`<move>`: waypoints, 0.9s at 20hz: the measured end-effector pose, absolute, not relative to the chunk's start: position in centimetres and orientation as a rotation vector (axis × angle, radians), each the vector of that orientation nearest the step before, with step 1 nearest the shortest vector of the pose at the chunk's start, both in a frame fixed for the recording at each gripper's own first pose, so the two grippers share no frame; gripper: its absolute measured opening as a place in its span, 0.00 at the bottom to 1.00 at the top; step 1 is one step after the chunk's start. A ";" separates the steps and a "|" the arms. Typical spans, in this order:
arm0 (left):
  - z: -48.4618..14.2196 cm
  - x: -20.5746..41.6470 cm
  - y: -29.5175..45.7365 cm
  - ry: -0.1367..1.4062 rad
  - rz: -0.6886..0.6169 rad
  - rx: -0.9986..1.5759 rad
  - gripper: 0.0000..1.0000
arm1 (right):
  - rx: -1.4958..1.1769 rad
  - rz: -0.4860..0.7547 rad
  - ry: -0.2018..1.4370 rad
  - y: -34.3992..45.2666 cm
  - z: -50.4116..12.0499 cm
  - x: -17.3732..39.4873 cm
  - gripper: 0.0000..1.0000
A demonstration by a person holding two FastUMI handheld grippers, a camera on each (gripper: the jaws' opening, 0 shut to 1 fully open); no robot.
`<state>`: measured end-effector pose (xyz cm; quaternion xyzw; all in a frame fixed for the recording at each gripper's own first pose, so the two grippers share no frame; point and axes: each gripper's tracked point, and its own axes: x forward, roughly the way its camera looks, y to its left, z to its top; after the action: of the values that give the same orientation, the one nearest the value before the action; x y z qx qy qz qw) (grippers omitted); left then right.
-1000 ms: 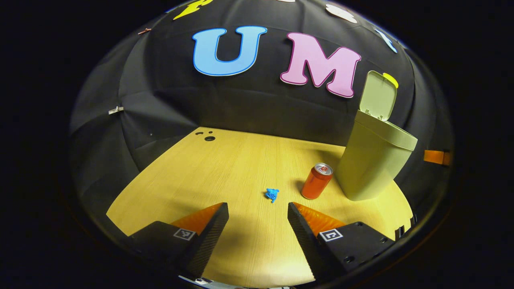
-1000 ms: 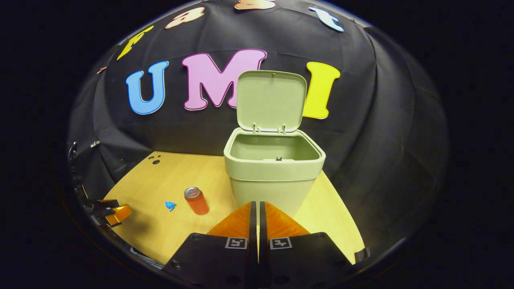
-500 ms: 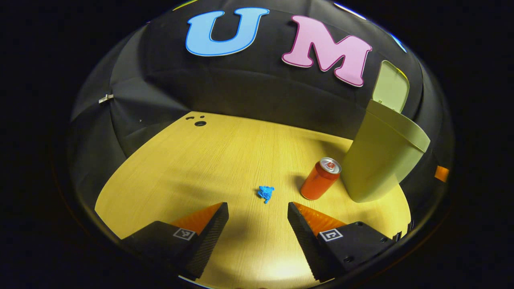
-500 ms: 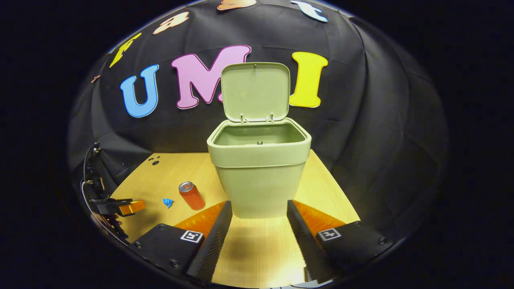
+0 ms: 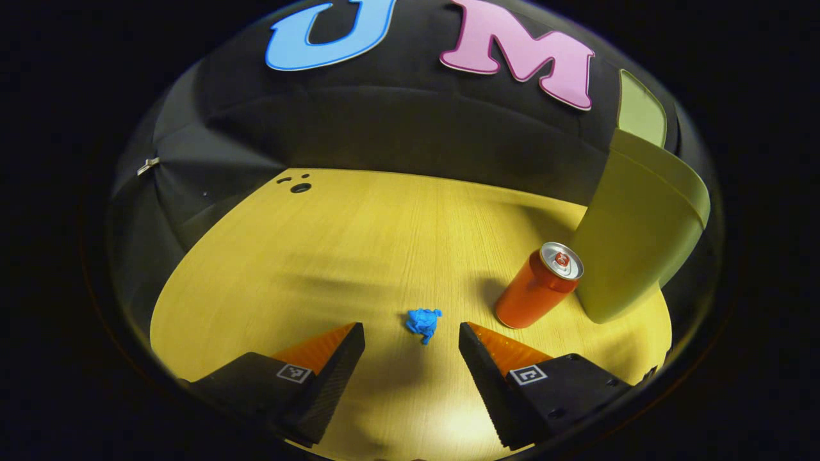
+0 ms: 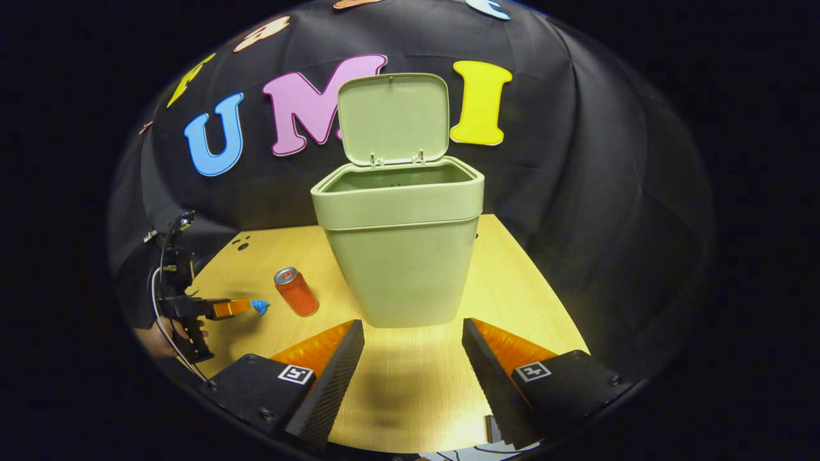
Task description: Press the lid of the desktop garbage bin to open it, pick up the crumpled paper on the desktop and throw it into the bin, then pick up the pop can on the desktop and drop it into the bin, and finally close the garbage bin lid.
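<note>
The left gripper (image 5: 411, 333) hangs low over the desktop (image 5: 359, 243) with its jaws spread wide and nothing between them. Just ahead of its fingertips, almost centred in the gap, lies the crumpled paper (image 5: 423, 322), a small blue wad flat on the wood. A little farther on and off to the tool's right stands the pop can (image 5: 539, 285), upright, and just past that the garbage bin (image 5: 640, 237), its lid (image 5: 640, 115) tipped up and back.

From the right gripper view, the bin's mouth (image 6: 397, 178) is plainly open, so the lid-pressing looks done, and the step in hand is picking up the paper. The right gripper (image 6: 413, 336) waits directly in front of the bin, jaws also apart and empty, well clear of the wad.

As I read it, the next move calls for the left tool to ease forward until the wad sits between the fingers, then close gently: it is small and light and could skid away from a finger that lands first. The can stands near enough to be nudged.
</note>
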<state>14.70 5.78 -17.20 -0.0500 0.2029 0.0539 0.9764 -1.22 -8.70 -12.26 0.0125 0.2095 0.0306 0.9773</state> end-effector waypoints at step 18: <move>-21.4 19.6 6.1 0.448 0.191 -0.022 0.62 | -0.015 0.102 0.484 -8.6 -15.4 1.1 0.98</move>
<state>19.64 6.06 -21.36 -0.0108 0.2217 0.0948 0.9704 1.12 -8.63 -15.36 -0.0075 0.2394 0.0505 0.9696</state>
